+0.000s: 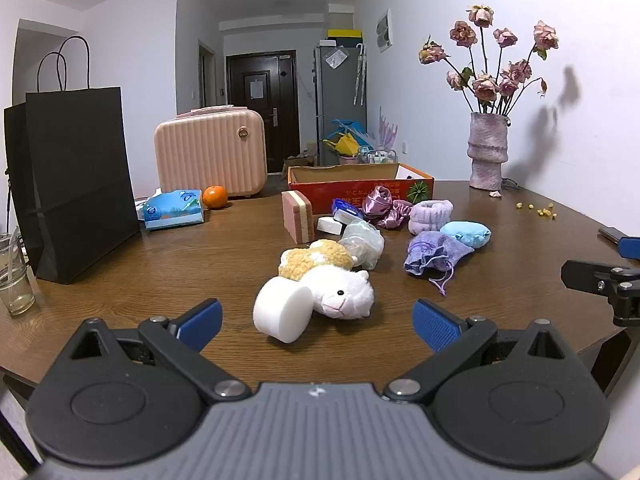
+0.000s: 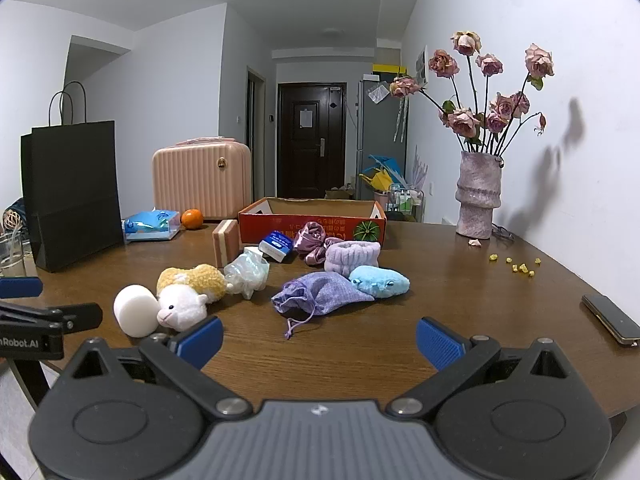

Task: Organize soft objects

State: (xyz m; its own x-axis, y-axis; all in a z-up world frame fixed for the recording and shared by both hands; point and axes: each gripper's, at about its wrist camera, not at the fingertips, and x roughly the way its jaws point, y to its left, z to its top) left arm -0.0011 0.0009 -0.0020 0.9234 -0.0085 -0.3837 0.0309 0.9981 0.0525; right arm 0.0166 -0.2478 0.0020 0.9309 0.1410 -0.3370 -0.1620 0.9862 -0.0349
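Soft things lie scattered on the brown table [image 1: 200,256]. Nearest is a white foam cylinder [image 1: 282,309] against a white plush sheep [image 1: 344,292] with a tan body [image 1: 308,260]. Behind them are a crumpled plastic bag [image 1: 362,242], a lilac drawstring pouch [image 1: 434,254], a blue plush [image 1: 468,233], a lilac knit band [image 1: 430,214], purple satin cloth [image 1: 384,206] and a pink striped sponge [image 1: 298,216]. The orange cardboard box [image 1: 360,188] stands open at the back. My left gripper [image 1: 318,322] is open just short of the foam cylinder. My right gripper [image 2: 320,338] is open in front of the lilac pouch [image 2: 320,292].
A black paper bag [image 1: 76,184], a pink case [image 1: 212,156], a tissue pack [image 1: 172,208] and an orange [image 1: 215,197] stand at the left and back. A vase of dried roses [image 1: 486,152] is at the right, a phone [image 2: 610,318] near the right edge.
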